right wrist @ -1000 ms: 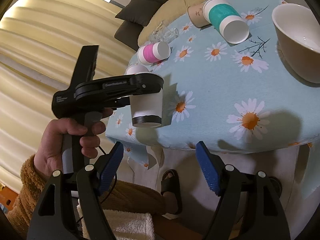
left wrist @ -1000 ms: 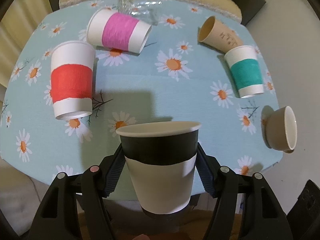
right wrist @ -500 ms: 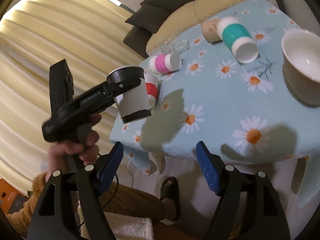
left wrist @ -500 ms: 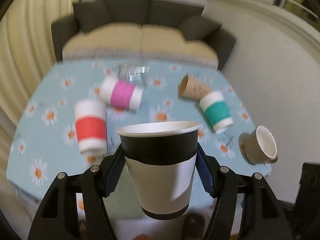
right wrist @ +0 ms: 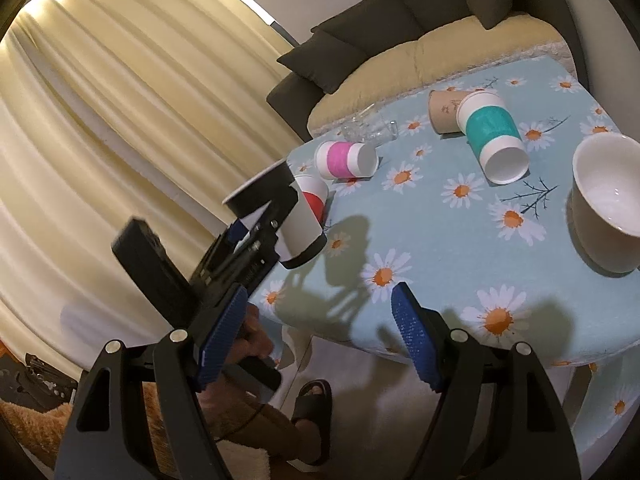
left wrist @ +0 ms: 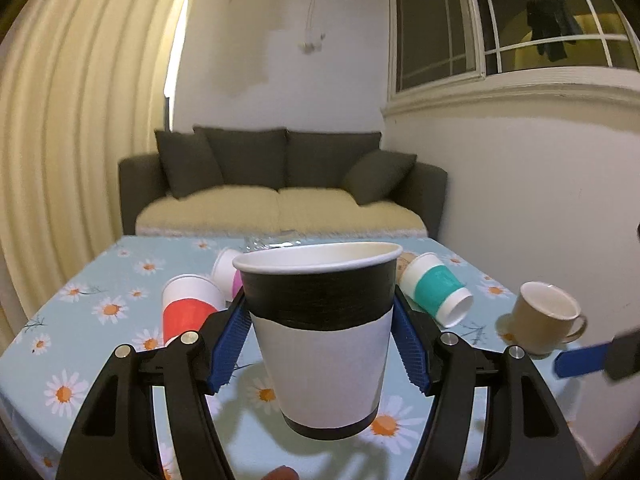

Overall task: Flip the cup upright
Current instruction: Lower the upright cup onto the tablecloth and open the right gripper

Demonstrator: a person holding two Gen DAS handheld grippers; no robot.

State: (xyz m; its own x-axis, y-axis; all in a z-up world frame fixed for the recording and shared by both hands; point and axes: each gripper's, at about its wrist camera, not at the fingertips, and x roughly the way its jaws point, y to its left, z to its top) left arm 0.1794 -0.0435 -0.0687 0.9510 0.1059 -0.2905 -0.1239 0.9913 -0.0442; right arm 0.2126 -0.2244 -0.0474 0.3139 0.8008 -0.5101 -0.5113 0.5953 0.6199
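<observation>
The left gripper [left wrist: 320, 344] has its fingers clenched on the black-and-white cup [left wrist: 320, 336], held mouth-up above the near edge of the table [right wrist: 440, 240] (daisy-print cloth). The right gripper [right wrist: 316, 344] hangs with fingers spread, grasping nothing. A teal-banded cup [right wrist: 494, 136] lies on its side near the mug [right wrist: 604, 216].

Left wrist view level along its fingers [left wrist: 228, 336] toward the sofa [left wrist: 280, 184], right wrist view looking down past its fingers [right wrist: 412, 328], both sharing the daisy tablecloth [right wrist: 432, 240].
</observation>
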